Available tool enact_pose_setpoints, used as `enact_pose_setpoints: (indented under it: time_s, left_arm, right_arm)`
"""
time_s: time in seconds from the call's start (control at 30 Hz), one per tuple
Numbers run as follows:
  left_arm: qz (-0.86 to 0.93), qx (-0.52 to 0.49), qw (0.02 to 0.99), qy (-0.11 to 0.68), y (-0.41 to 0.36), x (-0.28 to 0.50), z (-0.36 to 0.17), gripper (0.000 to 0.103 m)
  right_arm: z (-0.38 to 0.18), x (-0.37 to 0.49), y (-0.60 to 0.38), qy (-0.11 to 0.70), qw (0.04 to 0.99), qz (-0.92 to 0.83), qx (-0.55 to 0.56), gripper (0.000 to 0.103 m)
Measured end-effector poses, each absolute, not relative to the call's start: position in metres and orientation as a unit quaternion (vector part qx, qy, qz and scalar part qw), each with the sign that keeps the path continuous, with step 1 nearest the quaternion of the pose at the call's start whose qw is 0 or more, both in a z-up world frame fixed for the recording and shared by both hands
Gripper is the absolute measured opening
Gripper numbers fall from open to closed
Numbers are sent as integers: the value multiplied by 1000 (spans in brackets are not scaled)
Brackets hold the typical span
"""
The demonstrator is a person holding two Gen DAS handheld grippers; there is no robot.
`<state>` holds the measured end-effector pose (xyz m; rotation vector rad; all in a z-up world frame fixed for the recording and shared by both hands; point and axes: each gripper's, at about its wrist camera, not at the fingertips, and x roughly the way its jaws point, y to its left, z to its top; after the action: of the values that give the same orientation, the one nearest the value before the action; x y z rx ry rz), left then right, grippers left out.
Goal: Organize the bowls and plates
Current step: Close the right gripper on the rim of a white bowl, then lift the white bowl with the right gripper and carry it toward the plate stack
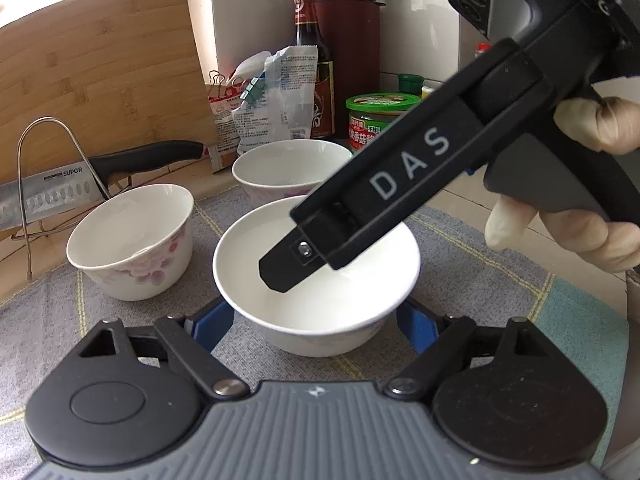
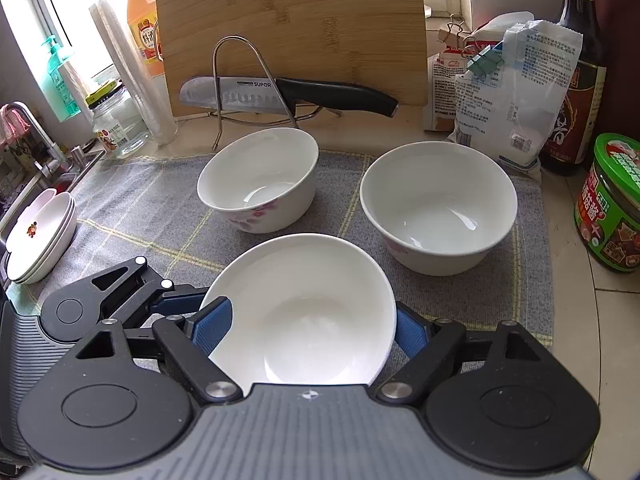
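Three white bowls stand on a grey checked mat (image 2: 120, 216). The near plain bowl (image 1: 316, 280) (image 2: 304, 312) sits between the blue pads of both grippers. My left gripper (image 1: 316, 328) is open around it, pads at its sides. My right gripper (image 2: 312, 328) is open, one finger (image 1: 288, 268) hanging inside the bowl and the other outside its rim. A flowered bowl (image 1: 132, 240) (image 2: 260, 180) stands left of it, another (image 1: 288, 168) (image 2: 440, 208) behind or right. A stack of small white plates (image 2: 40, 236) lies at the mat's left edge.
A knife (image 2: 288, 92) rests in a wire rack in front of a bamboo board (image 2: 288, 24). Flour bags (image 2: 512, 92), a dark sauce bottle (image 2: 580, 80) and a green-lidded jar (image 2: 612, 204) stand at the right. A sink tap (image 2: 36, 132) is at far left.
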<state>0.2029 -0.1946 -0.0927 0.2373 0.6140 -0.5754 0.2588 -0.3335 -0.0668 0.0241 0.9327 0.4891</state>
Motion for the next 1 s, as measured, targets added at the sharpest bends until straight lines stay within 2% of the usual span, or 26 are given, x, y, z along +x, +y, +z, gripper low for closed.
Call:
enact_pose_setpoints:
  time_s: [0.6,1.0]
  left_arm:
    - [-278,112,902,311,-186,194,-85,88]
    - [-244,102,905,334,-142,164,-72,88]
  right_arm:
    - [-60,259,-327,456,855,246,26,89]
    - [-49,243,-277,459,839,291,6,89]
